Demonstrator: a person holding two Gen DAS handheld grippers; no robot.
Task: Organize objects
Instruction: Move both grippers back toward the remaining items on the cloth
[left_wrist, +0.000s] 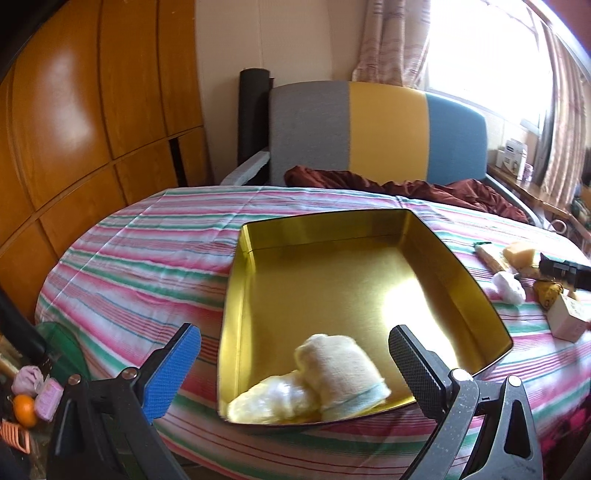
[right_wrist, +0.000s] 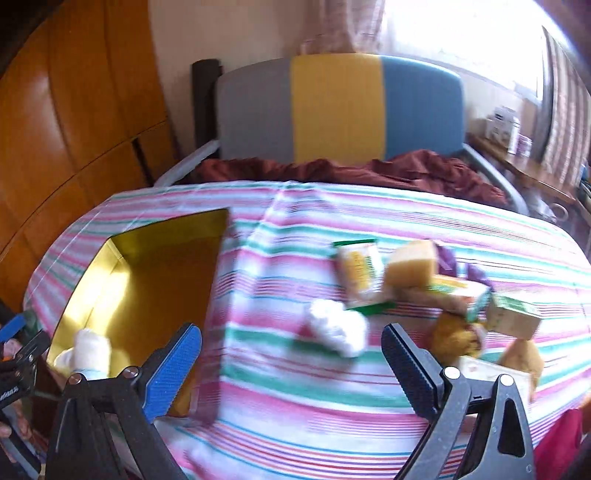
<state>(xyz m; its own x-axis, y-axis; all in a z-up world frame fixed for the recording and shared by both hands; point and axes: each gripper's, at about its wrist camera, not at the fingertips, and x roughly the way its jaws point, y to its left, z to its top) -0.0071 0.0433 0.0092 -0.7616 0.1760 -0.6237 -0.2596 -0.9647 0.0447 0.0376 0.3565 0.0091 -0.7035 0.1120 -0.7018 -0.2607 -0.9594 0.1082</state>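
A gold tin tray (left_wrist: 332, 280) lies on the striped cloth; it also shows at the left of the right wrist view (right_wrist: 155, 258). In its near corner lie a rolled cream towel (left_wrist: 343, 373) and a clear plastic-wrapped bundle (left_wrist: 273, 398). My left gripper (left_wrist: 295, 373) is open and empty, just above and in front of them. My right gripper (right_wrist: 291, 369) is open and empty, over the cloth near a white cotton wad (right_wrist: 338, 328). Right of it lie a yellow sponge (right_wrist: 412, 264), a yellow-green packet (right_wrist: 360, 273), small boxes (right_wrist: 513, 319) and a brown lump (right_wrist: 456, 338).
The striped cloth (left_wrist: 147, 258) covers a rounded table. A grey, yellow and blue chair back (left_wrist: 376, 129) with a maroon blanket (left_wrist: 424, 188) stands behind. A wooden wardrobe (left_wrist: 92, 129) is at the left. Small items and an orange (left_wrist: 24, 410) sit low left.
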